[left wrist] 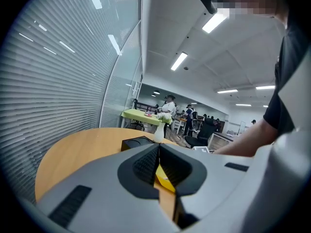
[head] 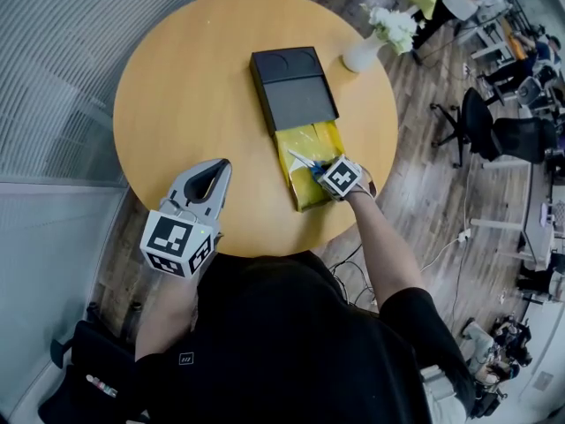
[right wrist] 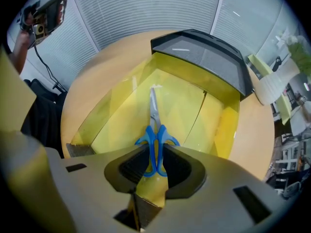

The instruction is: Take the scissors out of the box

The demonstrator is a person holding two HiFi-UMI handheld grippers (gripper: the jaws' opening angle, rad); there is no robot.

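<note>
right gripper (right wrist: 154, 155) jaws pinch the scissors (right wrist: 154, 125) by their handles; left gripper (left wrist: 158, 152) jaws closed, empty. if tilted, the blades may snag the box (right wrist: 228, 130)

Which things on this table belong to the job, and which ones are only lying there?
Job:
- scissors, in the tray
- yellow tray, slid out of the box
- box
- right gripper, closed on the scissors' handles

Lying about:
- vase with flowers
- left gripper, shut and empty
</note>
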